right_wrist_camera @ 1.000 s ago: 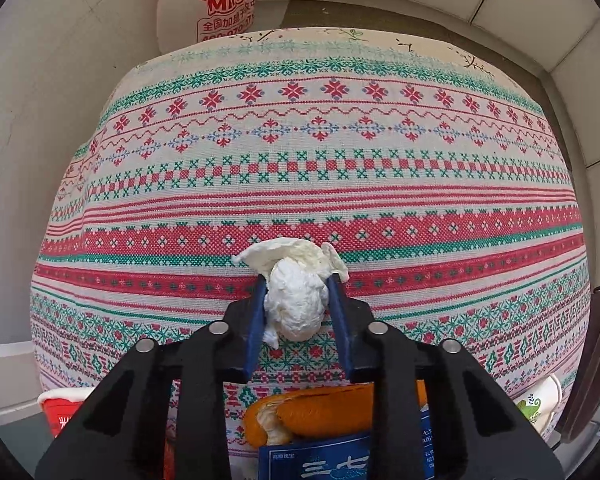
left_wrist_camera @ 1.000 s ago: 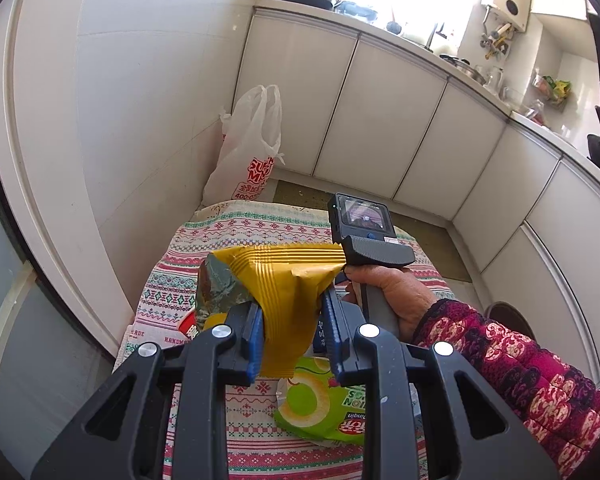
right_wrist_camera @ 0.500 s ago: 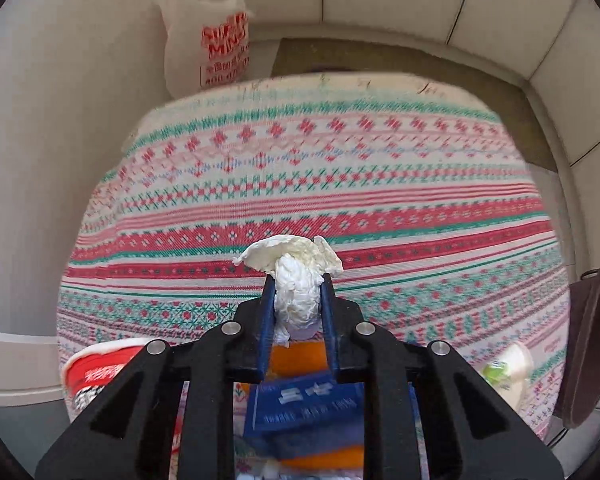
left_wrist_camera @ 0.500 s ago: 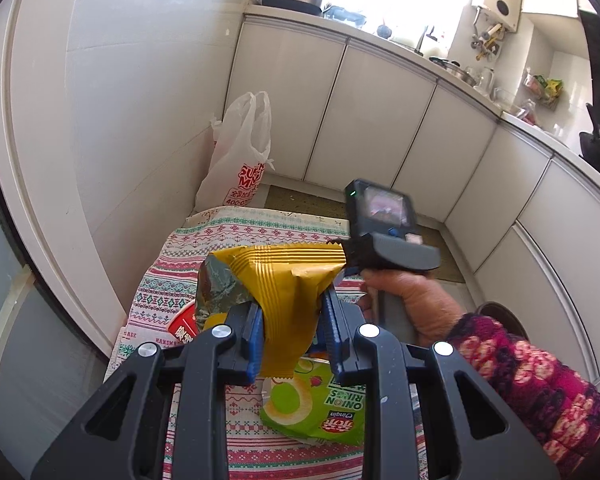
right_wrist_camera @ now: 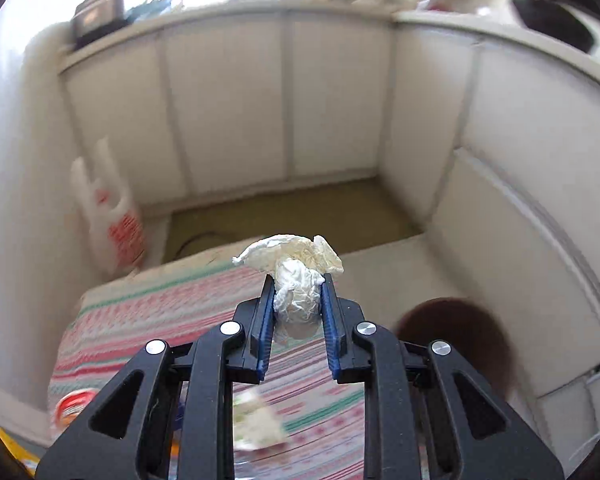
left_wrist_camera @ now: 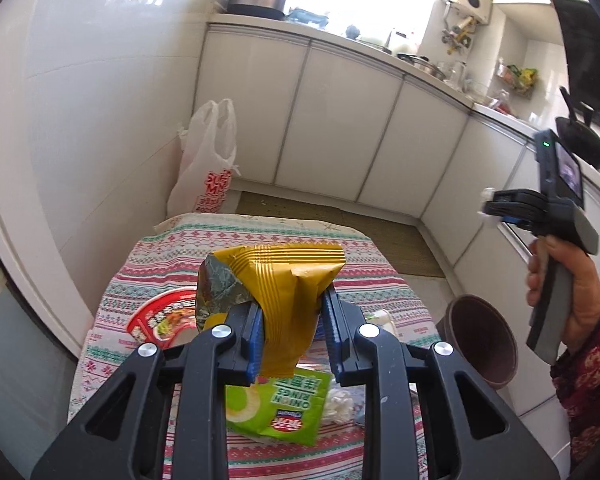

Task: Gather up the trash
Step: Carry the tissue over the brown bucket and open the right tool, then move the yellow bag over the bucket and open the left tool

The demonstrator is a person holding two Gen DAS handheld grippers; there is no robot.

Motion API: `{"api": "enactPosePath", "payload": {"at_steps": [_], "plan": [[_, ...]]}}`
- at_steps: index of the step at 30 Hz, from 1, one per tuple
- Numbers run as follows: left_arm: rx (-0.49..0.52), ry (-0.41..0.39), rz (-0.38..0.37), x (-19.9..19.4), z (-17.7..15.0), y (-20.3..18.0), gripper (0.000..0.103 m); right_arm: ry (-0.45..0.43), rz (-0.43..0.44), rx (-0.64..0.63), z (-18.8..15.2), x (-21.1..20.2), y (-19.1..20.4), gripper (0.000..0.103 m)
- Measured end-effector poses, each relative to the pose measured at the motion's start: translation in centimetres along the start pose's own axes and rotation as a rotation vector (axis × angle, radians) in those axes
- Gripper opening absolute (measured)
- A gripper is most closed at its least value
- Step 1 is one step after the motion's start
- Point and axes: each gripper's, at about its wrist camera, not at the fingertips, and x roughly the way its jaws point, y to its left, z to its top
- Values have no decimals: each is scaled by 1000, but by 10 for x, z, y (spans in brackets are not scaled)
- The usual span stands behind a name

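My left gripper (left_wrist_camera: 290, 308) is shut on a yellow snack wrapper (left_wrist_camera: 288, 276), held above the patterned tablecloth (left_wrist_camera: 172, 248). My right gripper (right_wrist_camera: 296, 284) is shut on a crumpled white tissue (right_wrist_camera: 294, 280). In the left wrist view the right gripper (left_wrist_camera: 490, 210) is raised at the far right in a person's hand, above a brown bin (left_wrist_camera: 480, 344). The right wrist view is blurred, and the brown bin (right_wrist_camera: 460, 340) lies below and to the right of the jaws. A green onion-rings packet (left_wrist_camera: 276, 408) and a red noodle cup (left_wrist_camera: 160, 316) lie on the cloth.
A white plastic bag (left_wrist_camera: 208, 164) stands on the floor beyond the table, against the left wall. White cabinets (left_wrist_camera: 340, 120) run along the back and right, with a cluttered counter on top. More small white scraps (left_wrist_camera: 340, 404) lie by the green packet.
The right gripper lifted the tissue off the table and swung up and to the right, above the bin. The left gripper drew back a little with the yellow wrapper still clamped.
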Motion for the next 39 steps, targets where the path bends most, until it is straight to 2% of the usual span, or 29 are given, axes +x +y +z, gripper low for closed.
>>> {"api": "enactPosePath", "payload": {"at_steps": [4, 7, 10, 14, 16, 17, 19, 21, 26, 31, 34, 39], "plan": [[38, -1, -22, 5, -2, -23, 25, -104, -208, 60, -25, 6, -71, 22], [53, 10, -46, 11, -6, -39, 25, -107, -288, 73, -49, 26, -106, 22], [76, 25, -63, 20, -12, -57, 25, -45, -313, 96, -74, 54, -130, 24], [107, 31, -78, 30, -21, -80, 25, -13, -267, 132, -96, 70, -140, 34], [121, 24, -90, 32, -24, -91, 25, -14, -244, 130, -103, 69, -137, 53], [126, 22, -95, 33, -25, -96, 25, -20, -235, 133, -103, 69, -138, 57], [148, 18, -107, 35, -26, -109, 25, -34, -215, 158, -104, 61, -140, 81], [182, 10, -119, 39, -26, -128, 25, -64, -214, 185, -106, 50, -150, 95], [198, -1, -199, 50, -15, -180, 26, -62, -197, 299, -98, 32, -182, 96], [193, 8, -321, 66, 2, -246, 26, -65, -237, 482, -99, 3, -234, 96], [208, 29, -382, 80, 7, -290, 26, -84, -295, 527, -101, -6, -256, 96], [235, 83, -446, 114, 0, -351, 26, -76, -313, 618, -105, -6, -285, 96]]}}
